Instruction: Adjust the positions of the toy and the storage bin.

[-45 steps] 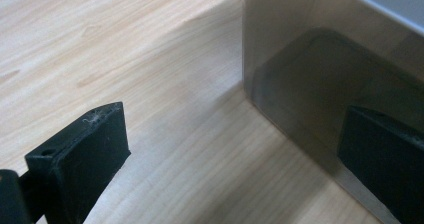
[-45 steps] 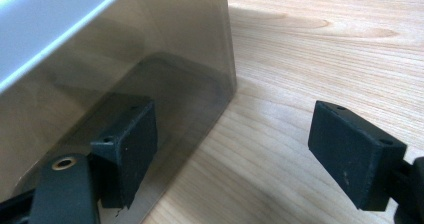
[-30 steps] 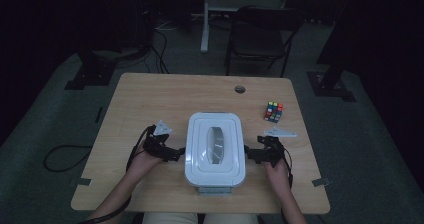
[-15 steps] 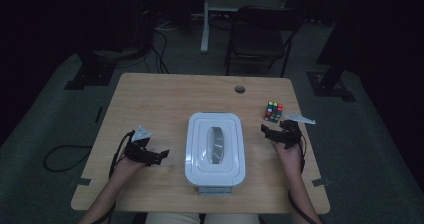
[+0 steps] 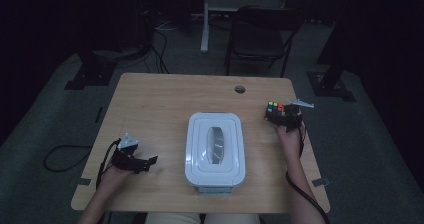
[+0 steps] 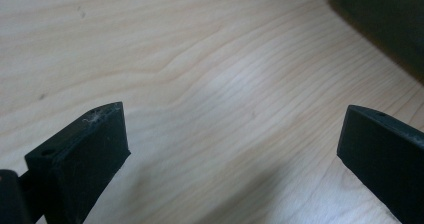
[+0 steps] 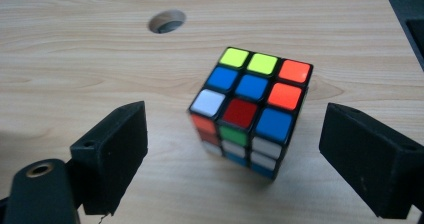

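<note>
Jaws of the right gripper (image 7: 235,149) stood spread wide, one on each side of a Rubik's cube (image 7: 250,109) without touching it. We saw the cube standing on the bench (image 7: 75,69), its top face showing two yellow-green squares, two orange, three blue, one white and one red. Just beyond it, a round hole (image 7: 167,21) was cut into the wood.

Jaws of the left gripper (image 6: 230,149) were spread just as wide, with nothing but bare pale wood between them. We noted a dark bench edge (image 6: 380,24) in the upper right corner of that view.

From the high view, we found the right gripper (image 5: 287,118) near the bench's right edge, directly behind the cube (image 5: 274,110), a hand (image 5: 290,136) holding it from below. We found the left gripper (image 5: 135,161) near the front left corner of the bench, held in the other hand (image 5: 112,176), with its cable (image 5: 107,154) looping beside it.

Between the two, well apart from both, a white lidded container (image 5: 215,148) sat in the middle of the bench. Farther back, on the dark floor (image 5: 50,119), we made out a black chair (image 5: 262,36).
</note>
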Tool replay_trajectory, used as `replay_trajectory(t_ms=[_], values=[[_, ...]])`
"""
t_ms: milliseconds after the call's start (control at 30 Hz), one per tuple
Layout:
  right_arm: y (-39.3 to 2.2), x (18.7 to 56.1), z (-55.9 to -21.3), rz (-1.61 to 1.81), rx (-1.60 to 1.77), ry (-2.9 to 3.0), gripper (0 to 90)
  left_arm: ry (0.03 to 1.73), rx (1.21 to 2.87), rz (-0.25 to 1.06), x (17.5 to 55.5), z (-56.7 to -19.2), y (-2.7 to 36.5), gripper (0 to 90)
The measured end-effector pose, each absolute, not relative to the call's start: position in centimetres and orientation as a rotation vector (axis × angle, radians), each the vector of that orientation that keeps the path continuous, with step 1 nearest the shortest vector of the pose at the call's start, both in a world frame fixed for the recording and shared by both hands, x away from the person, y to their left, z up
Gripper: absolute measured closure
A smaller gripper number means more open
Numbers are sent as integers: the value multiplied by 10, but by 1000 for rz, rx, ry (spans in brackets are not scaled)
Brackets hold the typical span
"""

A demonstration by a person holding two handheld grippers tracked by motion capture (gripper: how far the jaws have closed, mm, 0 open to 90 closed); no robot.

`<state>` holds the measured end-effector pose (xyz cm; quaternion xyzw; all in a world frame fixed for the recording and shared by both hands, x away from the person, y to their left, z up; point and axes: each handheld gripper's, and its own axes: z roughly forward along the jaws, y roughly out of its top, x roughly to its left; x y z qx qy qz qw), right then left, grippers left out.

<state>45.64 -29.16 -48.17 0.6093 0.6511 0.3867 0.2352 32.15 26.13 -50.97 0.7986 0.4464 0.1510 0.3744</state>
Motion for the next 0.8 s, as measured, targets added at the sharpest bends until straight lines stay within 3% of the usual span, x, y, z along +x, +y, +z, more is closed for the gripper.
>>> replay_trajectory(t_ms=[300, 800], values=[[-289, 476, -498, 1016, 1741, 1787, 137, 1118, 2163, 424, 308, -521, 260, 7], [-283, 487, -503, 940, 1779, 1767, 215, 1123, 2170, 461, 305, -524, 254, 7]])
